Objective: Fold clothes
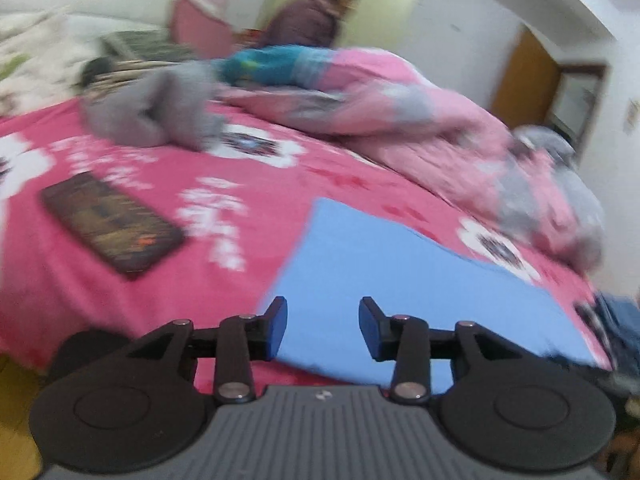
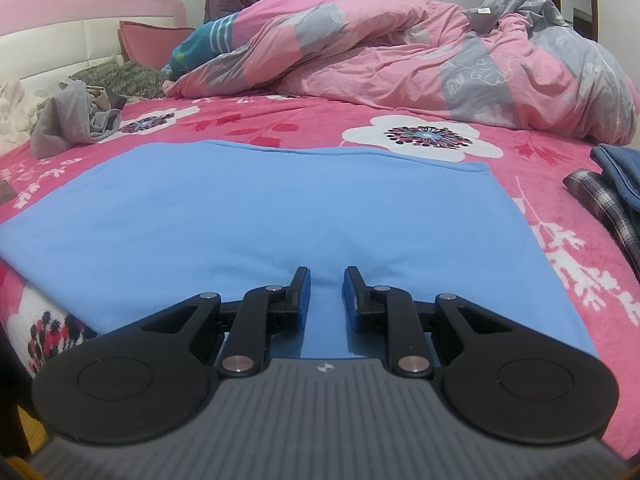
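Logo (image 2: 322,367) on gripper housing, small, unreadable; no legible writing

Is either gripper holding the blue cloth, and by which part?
Left gripper: open, holding nothing. Right gripper: the blue cloth puckers between its jaws near the front edge; an actual pinch cannot be told.

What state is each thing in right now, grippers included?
left gripper: open, nothing between the pads
right gripper: jaws narrowly apart over the cloth; grip unclear
blue cloth: spread flat on the bed
pink quilt: bunched in a heap
grey garment: crumpled, unfolded
plaid garment: lying loose at the bed's edge
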